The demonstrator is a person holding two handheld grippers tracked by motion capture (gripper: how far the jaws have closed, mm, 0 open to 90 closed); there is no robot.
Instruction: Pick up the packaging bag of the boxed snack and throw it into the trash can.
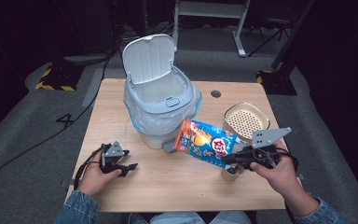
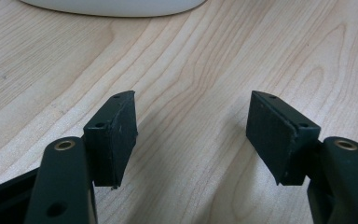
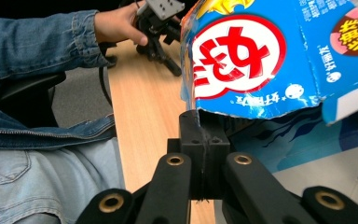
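On the wooden table stands a pale blue bin at about 11 o'clock from the table's middle; its lid is swung up and back, and a clear plastic liner hangs over the rim. Inside I see only the liner, but the bottom of the bin is not visible to me. At about 2 o'clock sits a beige dish with a perforated insert, which looks empty. A small cup stands at about 4 o'clock, just under the right gripper; what is in it I cannot tell. The snack bag, blue and orange with a red and white round logo, is lifted above the table between the bin and the dish. Its long axis runs from 10 o'clock to 4 o'clock in the high view, with the far end pointing toward the front of the bin. The right gripper has its jaws closed tight on the near edge of the bag, so the bag extends away from this gripper toward 10 o'clock. The left gripper rests low at 8 o'clock, well apart from the bag, with jaws standing wide and nothing between them.
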